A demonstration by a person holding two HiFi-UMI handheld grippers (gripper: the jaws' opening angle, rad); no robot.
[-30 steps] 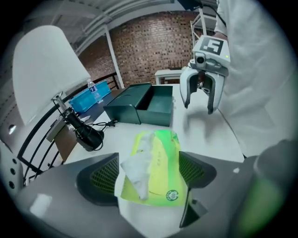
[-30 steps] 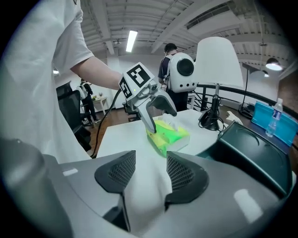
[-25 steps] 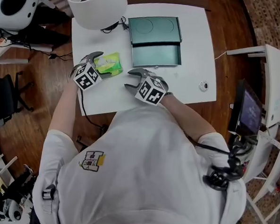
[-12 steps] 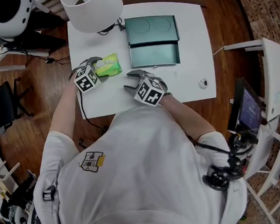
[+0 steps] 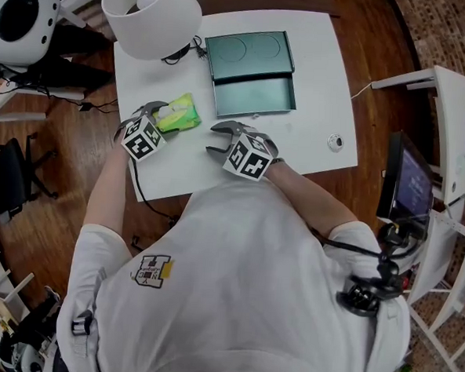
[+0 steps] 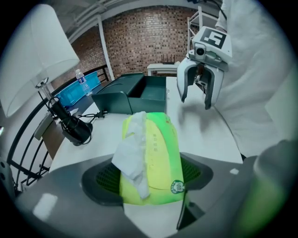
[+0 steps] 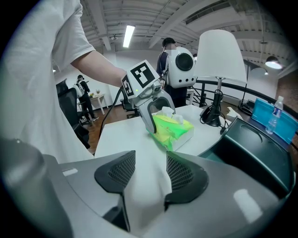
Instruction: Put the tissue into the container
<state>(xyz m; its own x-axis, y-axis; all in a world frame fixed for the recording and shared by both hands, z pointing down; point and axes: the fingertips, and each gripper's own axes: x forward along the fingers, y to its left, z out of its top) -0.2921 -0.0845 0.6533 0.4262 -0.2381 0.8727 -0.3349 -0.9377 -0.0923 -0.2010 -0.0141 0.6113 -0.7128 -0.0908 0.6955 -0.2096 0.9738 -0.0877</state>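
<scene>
A yellow-green tissue pack (image 5: pixel 178 113) with a white tissue sticking out of its top lies flat on the white table (image 5: pixel 317 84). My left gripper (image 5: pixel 157 115) straddles its near end. In the left gripper view the pack (image 6: pixel 151 153) fills the gap between the left gripper's (image 6: pixel 149 179) pads; the jaws are closing and the pack looks unsquashed. The dark green container (image 5: pixel 252 92) stands open beyond it, lid (image 5: pixel 249 47) tipped back. My right gripper (image 5: pixel 212 138) hovers open and empty to the pack's right; its view shows the pack (image 7: pixel 174 128) and container (image 7: pixel 251 158) ahead.
A white lamp (image 5: pixel 153 7) with a black base and cable (image 6: pixel 74 130) stands at the table's far left corner. A small round object (image 5: pixel 335 142) lies near the right edge. A water bottle (image 7: pixel 275 116) stands behind the container. A screen on a stand (image 5: pixel 409 188) is to the right.
The left gripper's jaws have drawn in around the tissue pack's near end. The right gripper has stayed about where it was. The pack has not moved on the table.
</scene>
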